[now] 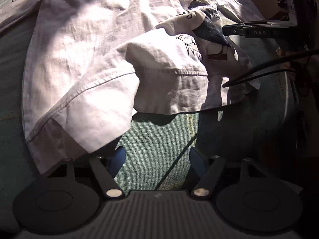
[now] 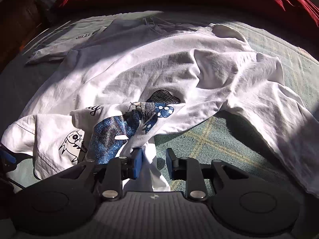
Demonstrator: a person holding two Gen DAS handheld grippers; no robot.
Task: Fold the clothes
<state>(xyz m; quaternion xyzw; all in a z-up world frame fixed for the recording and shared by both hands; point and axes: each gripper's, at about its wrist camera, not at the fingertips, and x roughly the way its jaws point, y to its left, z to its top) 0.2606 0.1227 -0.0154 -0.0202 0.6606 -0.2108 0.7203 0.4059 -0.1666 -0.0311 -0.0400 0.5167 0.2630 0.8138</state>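
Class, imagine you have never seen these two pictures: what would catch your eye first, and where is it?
First, the crumpled white T-shirt sprawled in a sunlit patch across the green cloth surface. Next, its blue cartoon print, bunched up just ahead of the right tongs, with a fold of white fabric between their blue pads. In the left wrist view, the left tongs stand open over bare green cloth beside the shirt's hem.

Lay spread across the mat [image 2: 229, 139]: crumpled T-shirt [image 2: 139, 69], printed part bunched at near left. Behind it, at far left, lay a folded garment [image 2: 65, 37], lettering up.
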